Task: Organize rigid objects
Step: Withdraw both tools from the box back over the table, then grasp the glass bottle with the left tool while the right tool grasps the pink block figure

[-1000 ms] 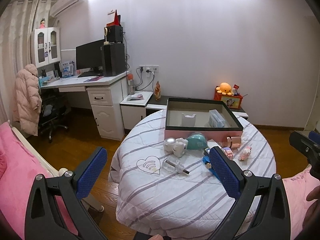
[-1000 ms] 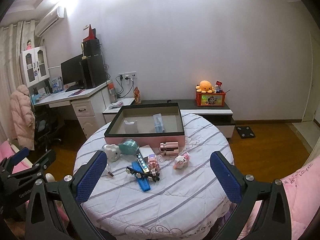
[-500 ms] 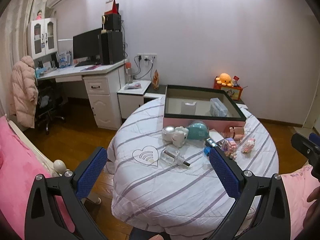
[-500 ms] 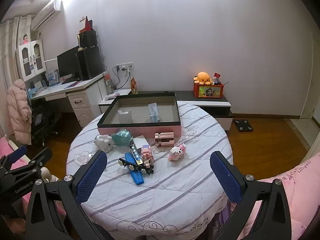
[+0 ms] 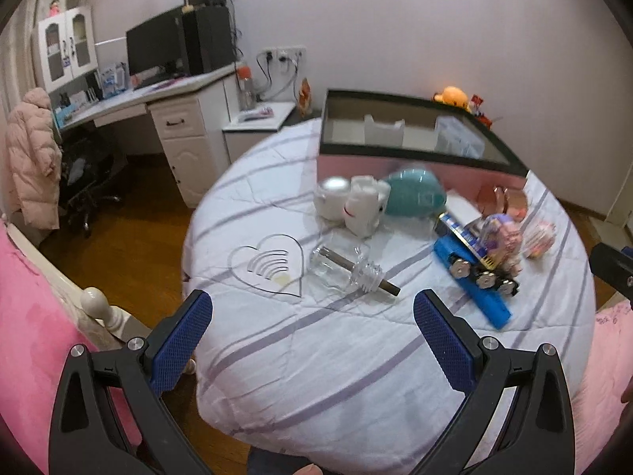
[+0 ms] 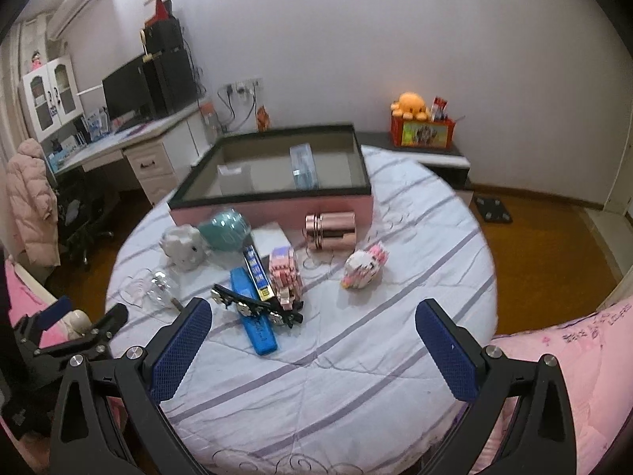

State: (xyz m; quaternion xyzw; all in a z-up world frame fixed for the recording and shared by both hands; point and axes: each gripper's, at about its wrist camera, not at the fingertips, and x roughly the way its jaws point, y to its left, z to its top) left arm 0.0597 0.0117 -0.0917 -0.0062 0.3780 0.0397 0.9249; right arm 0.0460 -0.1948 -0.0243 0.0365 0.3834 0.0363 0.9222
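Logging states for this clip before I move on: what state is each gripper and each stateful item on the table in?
left gripper: jaws open, empty, above the table
right gripper: jaws open, empty
pink box: lidless, two items inside
rose-gold canister: lying on its side, outside the box
clear glass bottle: lying on its side
blue case: lying flat, hair clip across it

Right tongs gape — empty — over table.

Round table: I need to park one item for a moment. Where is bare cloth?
Bare: the near half of the round table, ahead of both open grippers, and the right side beyond the pink-white block toy. Crowded: the strip before the pink box.
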